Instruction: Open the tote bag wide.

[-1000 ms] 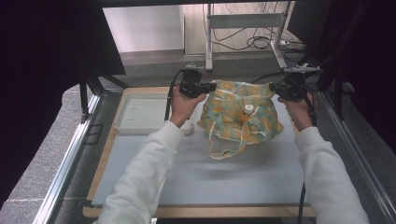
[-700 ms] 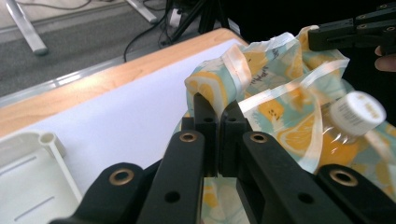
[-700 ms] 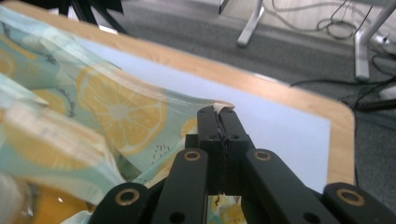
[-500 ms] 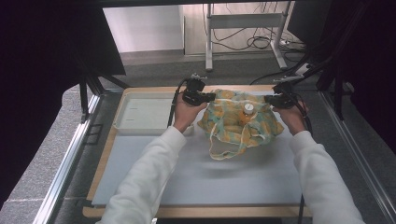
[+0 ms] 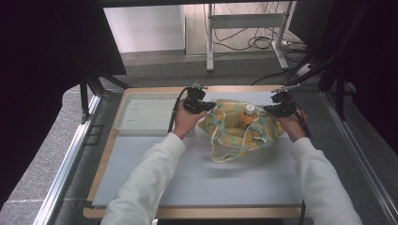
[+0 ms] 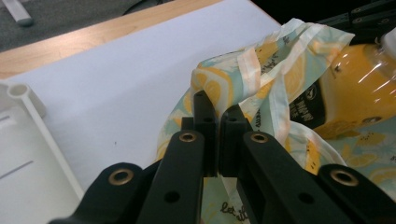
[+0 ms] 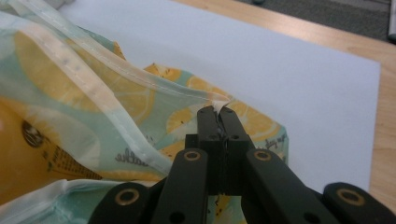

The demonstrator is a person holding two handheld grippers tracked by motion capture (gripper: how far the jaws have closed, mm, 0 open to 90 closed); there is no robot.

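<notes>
You work over a wooden table [image 5: 104, 161] whose top shows as a pale wood border around a large light grey mat [image 5: 197, 176] — the mat covers nearly all of the board. On the mat's far left corner sits a shallow white tray [image 5: 141, 117], its long side running along the far edge. To the right of the tray, just beside it, a lemon-print cloth bag [image 5: 263, 136] lies slumped on the mat — an orange bottle [image 5: 248, 118] stands inside it, and its loop handle [image 5: 225, 154] trails toward you onto the grey.
</notes>
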